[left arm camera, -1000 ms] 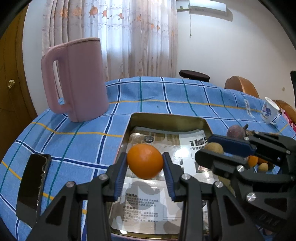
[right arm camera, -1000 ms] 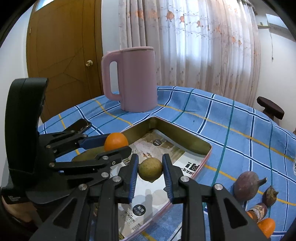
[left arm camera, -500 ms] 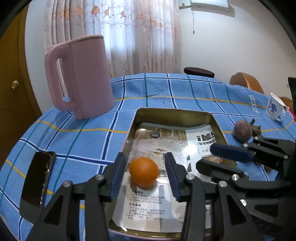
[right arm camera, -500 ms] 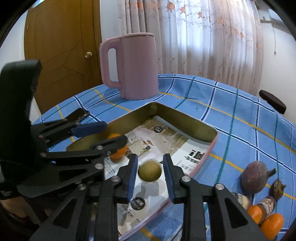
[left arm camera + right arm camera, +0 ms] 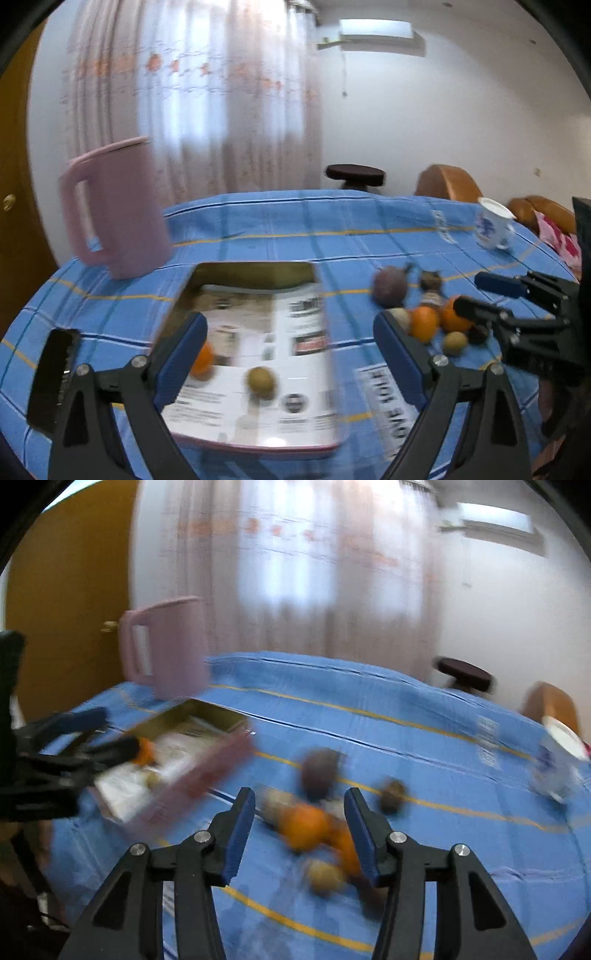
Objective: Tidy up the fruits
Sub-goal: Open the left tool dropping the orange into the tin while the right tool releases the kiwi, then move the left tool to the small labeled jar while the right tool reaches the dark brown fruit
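Phone (image 5: pixel 51 380) lies at the far left edge of the blue checked tablecloth (image 5: pixel 258 225), pink jug (image 5: pixel 118 210) behind it, both clear of the work. Next comes the paper-lined tin tray (image 5: pixel 255 271), the collecting spot: an orange (image 5: pixel 203 360) and a small brown fruit (image 5: pixel 261 381) sit loose on its paper, so two fruits look sorted. Left gripper (image 5: pixel 290 354) hangs over the tray's near end, jaws opening and already very wide, holding nothing; the orange sits just inside its left pad, not pressed. Right of the tray, the unsorted pile (image 5: pixel 428 314) waits on the cloth: a purple fruit (image 5: pixel 389 291), two more oranges, small brown ones, too blurred to count. Right gripper (image 5: pixel 299 829) points at that pile, jaws opening, partway apart, empty; an orange (image 5: pixel 306 825) from the pile shows between its pads but untouched, probably the next pick. White cup (image 5: pixel 493 225) stands far right, not involved.
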The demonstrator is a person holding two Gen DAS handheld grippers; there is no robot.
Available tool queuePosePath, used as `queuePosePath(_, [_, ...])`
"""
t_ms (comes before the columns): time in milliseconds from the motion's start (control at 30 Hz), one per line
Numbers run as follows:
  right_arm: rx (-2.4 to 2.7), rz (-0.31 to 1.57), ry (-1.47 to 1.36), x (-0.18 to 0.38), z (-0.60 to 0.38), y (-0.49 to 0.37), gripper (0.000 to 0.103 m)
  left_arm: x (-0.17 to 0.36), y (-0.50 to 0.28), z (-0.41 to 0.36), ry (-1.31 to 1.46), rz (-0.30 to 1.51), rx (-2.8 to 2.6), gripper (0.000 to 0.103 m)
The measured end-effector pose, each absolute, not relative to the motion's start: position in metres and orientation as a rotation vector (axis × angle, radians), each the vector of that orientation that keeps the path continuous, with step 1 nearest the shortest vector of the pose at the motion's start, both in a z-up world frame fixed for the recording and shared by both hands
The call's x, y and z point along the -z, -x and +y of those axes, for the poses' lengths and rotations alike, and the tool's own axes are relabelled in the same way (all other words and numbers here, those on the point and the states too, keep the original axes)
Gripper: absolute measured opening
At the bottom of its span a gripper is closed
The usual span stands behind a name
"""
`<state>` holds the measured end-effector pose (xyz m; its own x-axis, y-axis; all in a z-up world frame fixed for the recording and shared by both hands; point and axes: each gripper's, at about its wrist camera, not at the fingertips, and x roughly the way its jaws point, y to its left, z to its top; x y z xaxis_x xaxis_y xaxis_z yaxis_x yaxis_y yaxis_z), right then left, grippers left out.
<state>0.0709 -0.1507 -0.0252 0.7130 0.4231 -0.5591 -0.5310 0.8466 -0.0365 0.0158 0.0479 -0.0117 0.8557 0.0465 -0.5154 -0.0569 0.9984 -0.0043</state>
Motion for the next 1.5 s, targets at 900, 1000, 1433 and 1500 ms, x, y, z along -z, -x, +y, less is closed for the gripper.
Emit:
queuePosePath(900, [-0.519, 0.771, 0.120, 0.066, -0.198, -0.098, 0.040, 0.050, -0.070, -0.030, 0.002, 0.742, 0.073, 0.065])
queuePosePath(1000, [-0.493, 0.678, 0.125, 0.053, -0.202, -0.086, 0.040, 0.056, -0.079, -0.029, 0.022, 0.765, 0.069, 0.057])
queuePosePath(1433, [-0.467, 0.594, 0.134, 0.040, -0.185, -0.086, 0.040, 0.055, -0.101, -0.039, -0.017, 0.784, 0.056, 0.033])
queuePosePath(1500, [-0.469, 0.600, 0.133, 0.042, -0.182, -0.086, 0.040, 0.055, -0.102, -0.034, 0.011, 0.790, 0.059, 0.034])
